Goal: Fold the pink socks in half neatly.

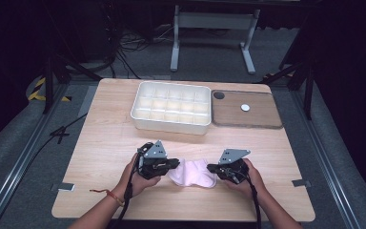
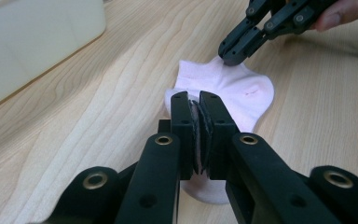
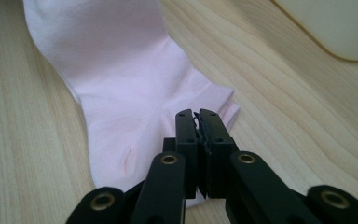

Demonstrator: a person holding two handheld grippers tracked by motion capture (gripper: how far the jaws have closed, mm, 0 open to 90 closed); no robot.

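Dark room, grey floor, light wood worktop (image 1: 105,143). White divided tray (image 1: 171,106) sits near the far edge, a brown board (image 1: 257,117) just beside it toward the far right corner with a small white disc (image 1: 245,107) on it. Pink sock (image 1: 193,172) lies flat near the near edge, centre. Left gripper (image 2: 199,100) has jaws pressed together, pinching the sock's fabric. Right gripper (image 3: 198,116) jaws closed at the sock's other end, thin material between them.

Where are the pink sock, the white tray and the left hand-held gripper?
pink sock (image 1: 194,172), high view, middle of the cloth.
white tray (image 1: 170,125), high view, near wall.
left hand-held gripper (image 2: 199,100), left gripper view, between its fingertips.
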